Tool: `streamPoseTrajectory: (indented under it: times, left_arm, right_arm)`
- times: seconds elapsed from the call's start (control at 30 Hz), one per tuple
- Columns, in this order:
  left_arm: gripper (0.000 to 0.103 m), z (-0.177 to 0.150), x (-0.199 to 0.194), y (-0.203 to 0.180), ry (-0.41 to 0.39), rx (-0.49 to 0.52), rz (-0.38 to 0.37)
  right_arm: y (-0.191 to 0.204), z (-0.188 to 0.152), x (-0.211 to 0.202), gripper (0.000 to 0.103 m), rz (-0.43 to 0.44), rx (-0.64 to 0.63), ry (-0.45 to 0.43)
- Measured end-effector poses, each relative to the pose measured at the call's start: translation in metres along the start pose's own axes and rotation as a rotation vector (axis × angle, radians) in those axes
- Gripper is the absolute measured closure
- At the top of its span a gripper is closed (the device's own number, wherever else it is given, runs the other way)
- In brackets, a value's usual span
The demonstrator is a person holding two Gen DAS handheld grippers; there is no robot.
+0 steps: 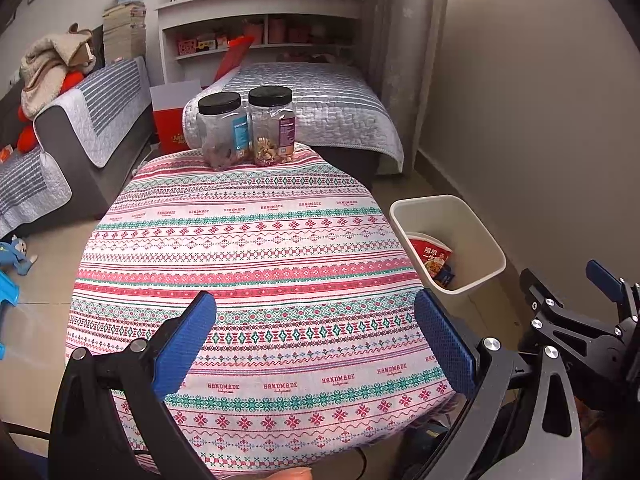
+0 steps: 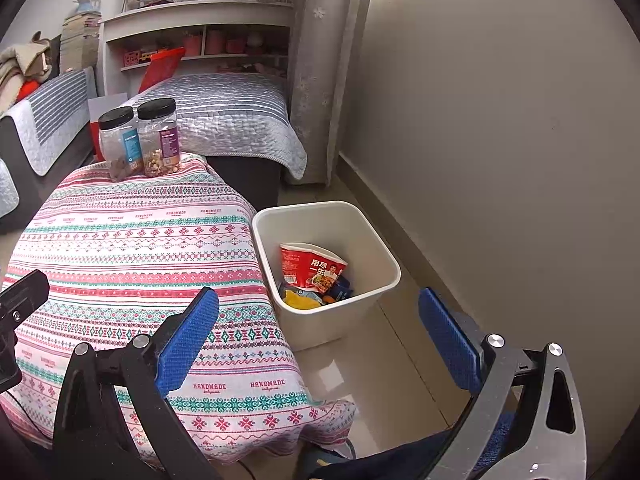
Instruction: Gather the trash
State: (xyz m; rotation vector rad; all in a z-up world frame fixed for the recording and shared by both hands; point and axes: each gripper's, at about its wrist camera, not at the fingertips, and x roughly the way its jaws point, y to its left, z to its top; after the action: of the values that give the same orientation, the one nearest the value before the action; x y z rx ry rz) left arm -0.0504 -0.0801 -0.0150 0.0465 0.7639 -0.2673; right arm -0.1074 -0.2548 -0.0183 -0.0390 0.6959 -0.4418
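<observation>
A table draped in a red, green and white patterned "HANDMADE" cloth (image 1: 256,264) fills the foreground, with the left gripper (image 1: 316,344) held above its near end, blue-padded fingers (image 1: 184,344) spread wide and grasping nothing. The right gripper (image 2: 320,344) sits off the table's right edge, its blue fingers (image 2: 188,340) likewise parted and empty; one finger overlaps the cloth, the other hangs over the pale tiled floor (image 2: 360,368).

The trash lies in the cream plastic wastebasket (image 2: 384,264) standing on the floor just beside the table's right side, near the wall. Inside, a crushed red instant-noodle cup with Chinese lettering (image 2: 312,266) rests on top of yellow and dark blue wrappers (image 2: 300,300), which are partly buried and hard to identify. From the left wrist view only the red cup (image 1: 430,254) and a scrap of blue show, the bin's near wall hiding the rest.

At the table's far end two clear plastic jars with black screw lids (image 1: 248,128) stand touching, each only partly filled with snacks; their label text is too small to read. Behind them, a grey striped quilted bed (image 1: 312,96) and a white shelf unit (image 1: 260,20) are cut off by a curtain at right.
</observation>
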Motion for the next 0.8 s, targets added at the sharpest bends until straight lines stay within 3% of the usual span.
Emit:
streamPoseTrajectory:
  times: [0.8]
  left_arm:
    - [0.007, -0.0011, -0.0045, -0.0053, -0.009, 0.011, 0.001]
  right_arm:
    - [0.0007, -0.0008, 0.0007, 0.007, -0.017, -0.012, -0.008]
